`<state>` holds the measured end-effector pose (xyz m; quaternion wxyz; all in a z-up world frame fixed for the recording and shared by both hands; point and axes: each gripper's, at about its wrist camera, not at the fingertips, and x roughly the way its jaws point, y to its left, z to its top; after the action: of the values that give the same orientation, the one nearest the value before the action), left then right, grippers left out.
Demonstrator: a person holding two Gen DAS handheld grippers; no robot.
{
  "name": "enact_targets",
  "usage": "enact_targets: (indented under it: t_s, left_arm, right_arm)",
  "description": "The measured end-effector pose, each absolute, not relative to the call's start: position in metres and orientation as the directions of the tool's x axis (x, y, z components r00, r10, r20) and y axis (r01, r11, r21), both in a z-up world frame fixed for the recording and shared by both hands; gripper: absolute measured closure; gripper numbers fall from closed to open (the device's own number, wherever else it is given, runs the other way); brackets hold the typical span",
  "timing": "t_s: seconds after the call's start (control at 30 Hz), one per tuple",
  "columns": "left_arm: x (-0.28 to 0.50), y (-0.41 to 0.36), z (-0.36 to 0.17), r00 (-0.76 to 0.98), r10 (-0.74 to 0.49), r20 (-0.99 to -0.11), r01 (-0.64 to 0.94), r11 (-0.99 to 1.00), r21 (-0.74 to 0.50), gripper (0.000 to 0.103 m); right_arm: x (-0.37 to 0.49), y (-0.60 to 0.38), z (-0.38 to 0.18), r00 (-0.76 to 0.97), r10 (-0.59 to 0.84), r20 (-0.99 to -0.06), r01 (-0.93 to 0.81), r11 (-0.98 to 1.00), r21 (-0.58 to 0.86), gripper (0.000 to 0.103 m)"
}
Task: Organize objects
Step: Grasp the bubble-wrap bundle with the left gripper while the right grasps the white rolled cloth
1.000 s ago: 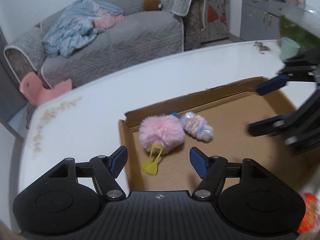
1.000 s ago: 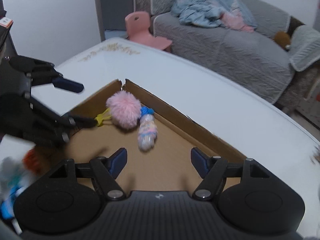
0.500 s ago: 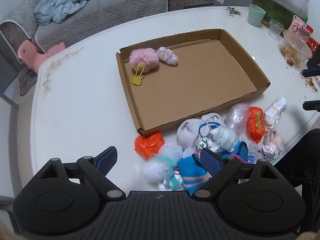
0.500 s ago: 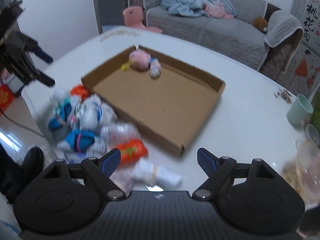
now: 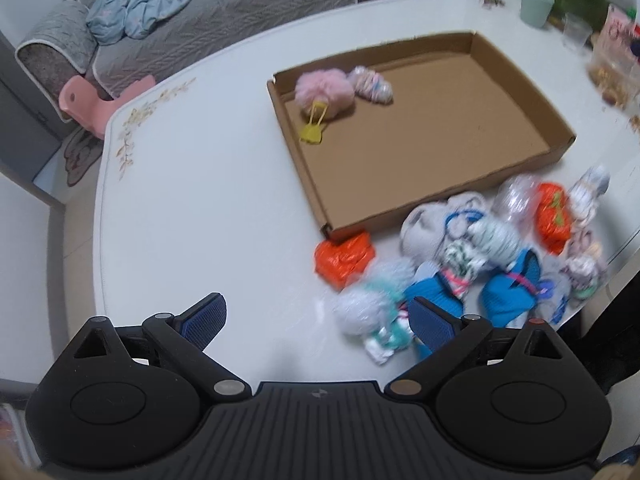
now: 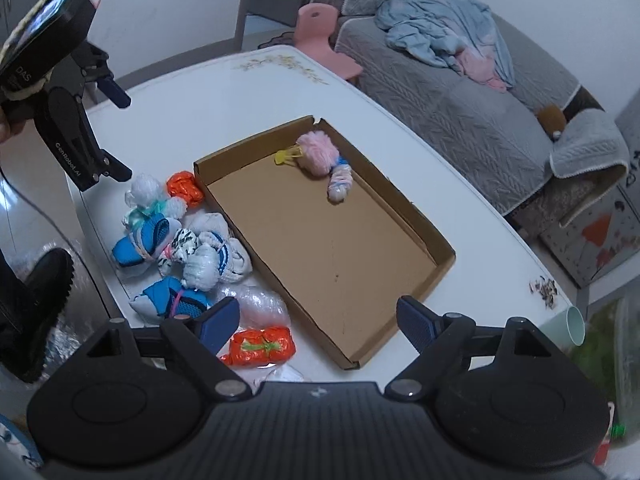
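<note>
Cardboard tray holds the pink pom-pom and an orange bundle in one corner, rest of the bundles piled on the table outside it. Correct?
Not quite. Beside the pink pom-pom in the cardboard tray lies a pastel bundle, not an orange one; both orange bundles sit on the table outside, as the right wrist view shows. The rest stands.

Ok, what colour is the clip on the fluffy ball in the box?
Yellow. The clip hangs off the pink fluffy ball; clearest in the left wrist view.
</note>
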<state>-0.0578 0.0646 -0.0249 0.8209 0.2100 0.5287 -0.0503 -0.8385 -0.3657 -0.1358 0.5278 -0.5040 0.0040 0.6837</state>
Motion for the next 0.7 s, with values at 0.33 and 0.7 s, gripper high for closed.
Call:
enact_targets:
  t_s: [0.33, 0.7]
  left_arm:
    - [-0.044, 0.077, -0.062, 0.391, 0.177, -0.903, 0.274, 0.914, 0.298, 0.004]
    - [-0.033, 0.085, -0.081, 0.411, 0.119, -0.904, 0.287, 0.924, 0.252, 0.007]
  right_arm:
    - [-0.772, -0.372, -0.220, 0.084, 0.661, -0.745, -0.815, -0.385, -0.434, 0.026]
    - [-0.757, -0.351, -0.234, 0.034, 0.644, -0.764, -0.794, -0.447, -0.412, 0.025]
